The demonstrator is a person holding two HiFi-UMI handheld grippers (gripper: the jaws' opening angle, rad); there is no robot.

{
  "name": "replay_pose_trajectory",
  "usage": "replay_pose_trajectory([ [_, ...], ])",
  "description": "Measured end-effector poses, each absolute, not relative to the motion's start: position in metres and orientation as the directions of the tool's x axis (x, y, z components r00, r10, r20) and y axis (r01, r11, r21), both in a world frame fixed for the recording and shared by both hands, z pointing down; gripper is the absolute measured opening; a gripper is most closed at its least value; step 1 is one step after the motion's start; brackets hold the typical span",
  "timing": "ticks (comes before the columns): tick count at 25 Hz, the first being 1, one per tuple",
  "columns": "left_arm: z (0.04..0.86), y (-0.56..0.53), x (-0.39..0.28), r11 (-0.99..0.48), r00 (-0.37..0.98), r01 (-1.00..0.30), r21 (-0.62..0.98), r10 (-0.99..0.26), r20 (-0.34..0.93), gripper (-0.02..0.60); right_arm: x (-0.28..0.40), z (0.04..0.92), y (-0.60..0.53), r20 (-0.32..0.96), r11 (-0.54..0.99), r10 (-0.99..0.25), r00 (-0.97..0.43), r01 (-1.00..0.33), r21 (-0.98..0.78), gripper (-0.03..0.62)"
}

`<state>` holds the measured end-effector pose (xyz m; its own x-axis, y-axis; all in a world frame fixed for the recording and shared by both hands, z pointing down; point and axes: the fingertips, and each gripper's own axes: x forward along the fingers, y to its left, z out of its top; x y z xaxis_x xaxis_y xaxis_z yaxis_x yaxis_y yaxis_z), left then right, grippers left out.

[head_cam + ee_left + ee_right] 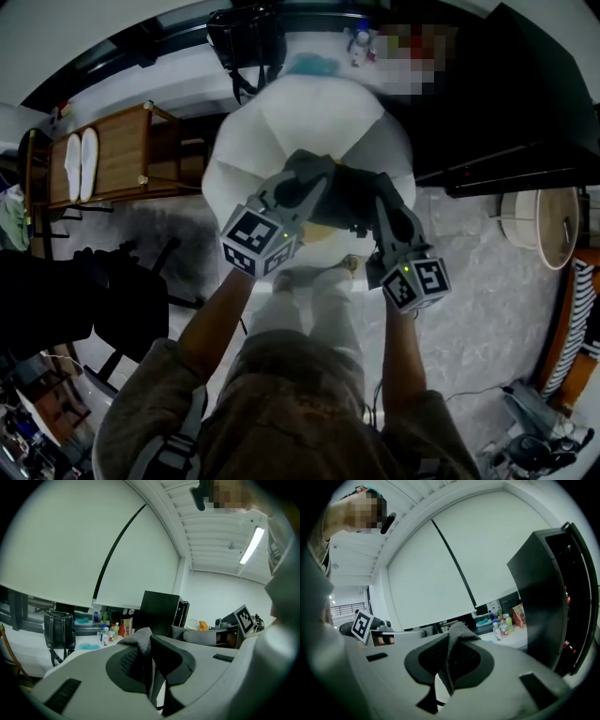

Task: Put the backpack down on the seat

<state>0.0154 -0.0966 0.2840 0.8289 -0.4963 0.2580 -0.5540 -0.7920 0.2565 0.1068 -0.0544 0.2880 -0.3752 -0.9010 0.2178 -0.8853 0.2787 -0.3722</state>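
Your left gripper (312, 173) and right gripper (382, 199) each pinch a grey strap (140, 638), backpack (349, 199) over the white seat (281, 122).

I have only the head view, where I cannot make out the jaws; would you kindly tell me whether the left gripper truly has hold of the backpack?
Observer: Yes. In the left gripper view, the left gripper has its jaws closed on a grey fabric fold of the backpack.
Operator: Thank you. And the right one?
Observer: The right gripper view shows the right gripper pinching a similar grey fold, which sticks up between its jaws.
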Motion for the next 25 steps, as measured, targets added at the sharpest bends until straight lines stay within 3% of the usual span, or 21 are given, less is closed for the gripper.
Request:
replay_pose_trajectory([
  [25,0.367,-0.168,0.05,-0.774,0.806,-0.588,0.235,-0.535,0.255,0.032,0.134,0.37,-0.132,0.202,0.266,-0.911,-0.359,-0.888,-0.376,0.031],
])
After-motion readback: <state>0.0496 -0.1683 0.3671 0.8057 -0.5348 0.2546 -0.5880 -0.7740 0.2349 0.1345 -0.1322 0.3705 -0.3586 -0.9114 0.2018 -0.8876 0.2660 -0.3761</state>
